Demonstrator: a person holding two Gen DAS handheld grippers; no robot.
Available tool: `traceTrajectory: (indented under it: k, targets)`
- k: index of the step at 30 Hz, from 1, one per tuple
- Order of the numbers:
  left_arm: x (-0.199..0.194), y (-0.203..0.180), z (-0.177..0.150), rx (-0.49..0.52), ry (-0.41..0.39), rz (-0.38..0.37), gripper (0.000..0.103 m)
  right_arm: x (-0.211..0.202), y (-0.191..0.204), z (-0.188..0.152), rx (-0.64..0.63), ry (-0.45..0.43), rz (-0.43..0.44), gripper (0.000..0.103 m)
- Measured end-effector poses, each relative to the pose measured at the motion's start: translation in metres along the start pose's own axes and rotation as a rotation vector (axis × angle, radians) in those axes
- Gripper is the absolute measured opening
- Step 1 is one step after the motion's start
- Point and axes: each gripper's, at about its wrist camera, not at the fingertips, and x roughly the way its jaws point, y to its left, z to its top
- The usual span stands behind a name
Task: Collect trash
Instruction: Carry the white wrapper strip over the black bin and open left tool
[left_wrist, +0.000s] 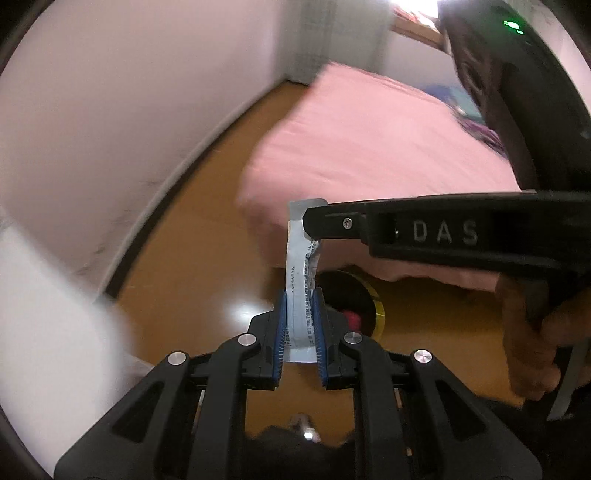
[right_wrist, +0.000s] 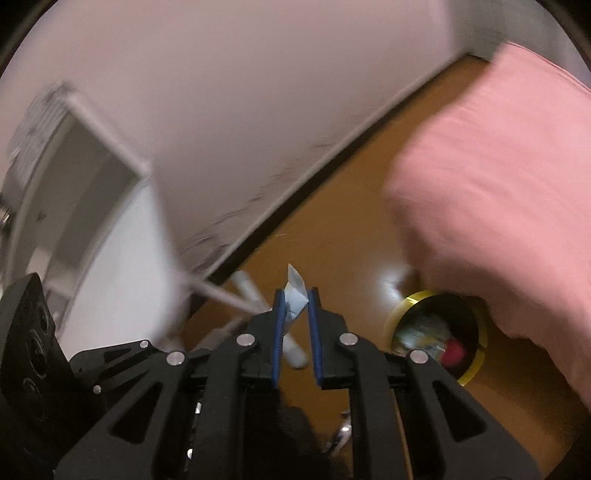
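Observation:
My left gripper (left_wrist: 300, 293) is shut on a long white printed wrapper (left_wrist: 295, 258) that stands up between its blue pads. The right gripper (left_wrist: 308, 223) reaches in from the right, and its tip pinches the strip's upper end. In the right wrist view, the right gripper (right_wrist: 296, 293) is shut on a small white piece of wrapper (right_wrist: 295, 282) that pokes out above the pads. A round dark bin with a yellow rim (left_wrist: 378, 314) stands on the floor just behind the left gripper, half under the bed's edge. The bin (right_wrist: 406, 299) has trash in it, including something red.
A pink-covered bed (left_wrist: 369, 147) fills the right side. A white wall (left_wrist: 129, 110) with a dark skirting runs along the left. White furniture (right_wrist: 92, 240) with thin legs stands at the left on the brown wooden floor (right_wrist: 351, 240). A hand (left_wrist: 535, 332) holds the right gripper's handle.

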Motion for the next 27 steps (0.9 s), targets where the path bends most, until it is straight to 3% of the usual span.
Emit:
traceTrajectory:
  k: [5,11,18,27]
  targets:
    - [0.06,-0.064,0.009,0.112,0.076,-0.079,0.013,-0.01,-0.084,-0.029,0.157,-0.014,-0.077,0.013]
    - [0.106,-0.053,0.015,0.134,0.153,-0.121,0.013,0.011,-0.138,-0.046,0.267,0.015,-0.098,0.013]
    - [0.154,-0.072,0.014,0.122,0.208,-0.134,0.013,0.041,-0.169,-0.048,0.325,0.046,-0.098,0.013]
    - [0.176,-0.077,0.013,0.114,0.239,-0.114,0.014,0.06,-0.183,-0.046,0.35,0.072,-0.098,0.013]
